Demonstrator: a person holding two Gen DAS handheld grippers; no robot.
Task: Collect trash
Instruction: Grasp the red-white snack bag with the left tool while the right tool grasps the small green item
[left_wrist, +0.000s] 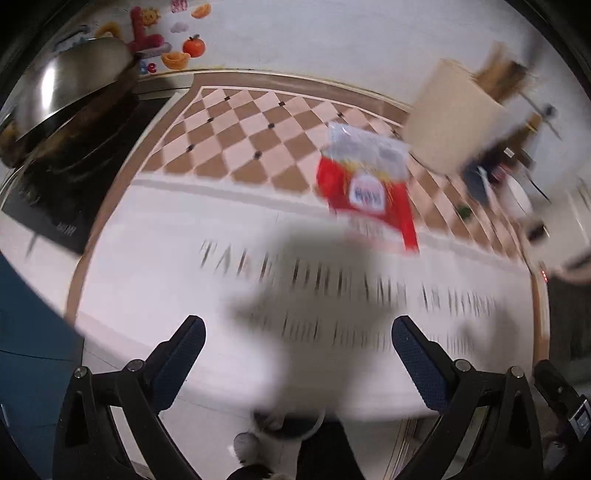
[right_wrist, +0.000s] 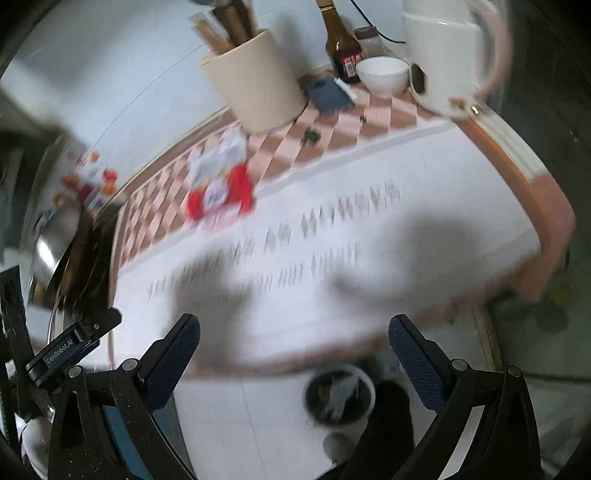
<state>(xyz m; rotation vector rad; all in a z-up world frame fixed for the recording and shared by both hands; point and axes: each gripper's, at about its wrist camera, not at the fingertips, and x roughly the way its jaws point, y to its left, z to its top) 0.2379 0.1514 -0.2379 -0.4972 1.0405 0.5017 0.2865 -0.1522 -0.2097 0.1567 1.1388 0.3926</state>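
A red and white snack wrapper lies on the checkered band of the tablecloth, near a cream utensil holder. Both views are motion-blurred. The left gripper hangs above the cloth's white part with its jaws spread wide and nothing between them; the right gripper is likewise wide apart and holds nothing. Below the table edge, a small bin with scraps inside stands on the floor. A white bowl and a dark bottle stand at the far side.
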